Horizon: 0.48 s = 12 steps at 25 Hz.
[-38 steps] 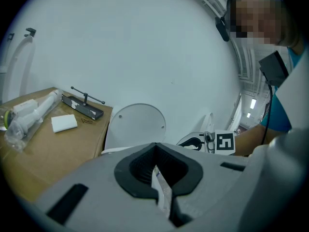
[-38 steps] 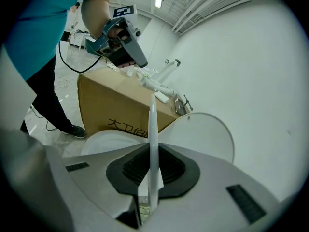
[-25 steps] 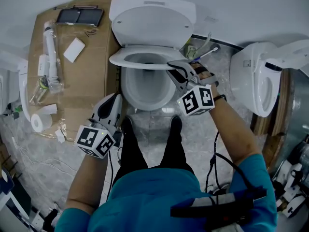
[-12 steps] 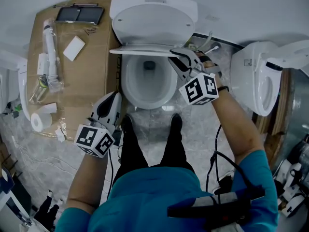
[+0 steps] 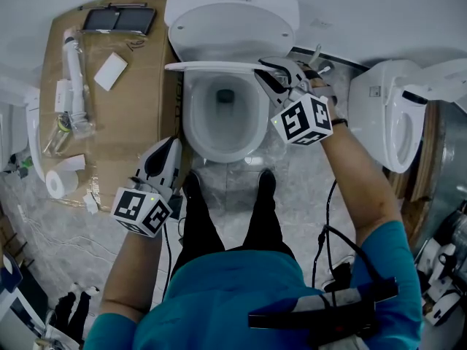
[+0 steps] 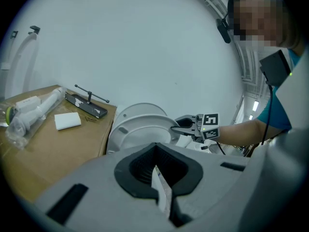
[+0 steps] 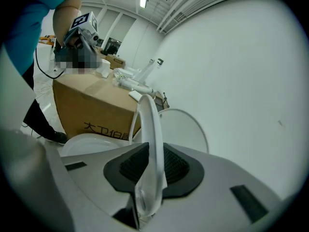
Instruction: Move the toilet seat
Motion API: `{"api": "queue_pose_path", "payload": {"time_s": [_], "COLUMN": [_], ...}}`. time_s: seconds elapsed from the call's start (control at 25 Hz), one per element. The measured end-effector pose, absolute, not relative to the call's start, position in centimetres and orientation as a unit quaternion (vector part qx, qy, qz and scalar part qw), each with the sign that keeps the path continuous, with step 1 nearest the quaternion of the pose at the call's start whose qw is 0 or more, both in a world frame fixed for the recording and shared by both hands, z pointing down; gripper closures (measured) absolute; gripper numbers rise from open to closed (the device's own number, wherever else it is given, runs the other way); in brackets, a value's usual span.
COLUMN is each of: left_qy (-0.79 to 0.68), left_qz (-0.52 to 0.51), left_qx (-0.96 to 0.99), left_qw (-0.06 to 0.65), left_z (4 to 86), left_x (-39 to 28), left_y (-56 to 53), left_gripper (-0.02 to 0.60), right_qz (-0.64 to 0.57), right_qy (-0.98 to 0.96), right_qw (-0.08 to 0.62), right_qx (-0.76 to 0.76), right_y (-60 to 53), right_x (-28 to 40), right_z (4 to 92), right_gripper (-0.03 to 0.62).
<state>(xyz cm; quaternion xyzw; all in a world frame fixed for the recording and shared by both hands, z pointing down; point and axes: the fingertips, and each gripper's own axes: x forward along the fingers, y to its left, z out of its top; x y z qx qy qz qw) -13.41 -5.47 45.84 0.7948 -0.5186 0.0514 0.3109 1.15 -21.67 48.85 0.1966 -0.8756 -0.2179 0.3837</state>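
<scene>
Already the toilet seat is lifted off the toilet bowl and stands almost upright behind it, close to the lid. The right gripper, at the bowl's right rear, has the seat's rim between its jaws, which are opening. I judge that only the letting go remains. The left gripper, at the front left of the bowl, is closed on nothing.

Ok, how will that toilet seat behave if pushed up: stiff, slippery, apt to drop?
Probably stiff: the toilet seat shows as a firm ring edge-on between the right gripper's opening jaws. Likely slippery, since its white surface looks glossy. Raised but apart from the lid, it might fall back onto the bowl.
</scene>
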Motion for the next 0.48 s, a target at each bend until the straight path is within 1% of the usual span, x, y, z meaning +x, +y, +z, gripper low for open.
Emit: {"api": "queue_pose_path", "payload": {"time_s": [0.48], "left_qy": [-0.523], "left_qz": [0.050], "left_qx": [0.793], "left_qw": [0.310], "left_z": [45.9], "left_x": [-14.0], "left_y": [-5.2], "left_gripper": [0.595], "right_qz": [-0.212], "right_qy": [-0.873], "right_qw": [0.386], "right_qx": [0.210], "right_y": [-23.8], "right_x": [1.0], "right_z": [48.5], "right_gripper": [0.505]}}
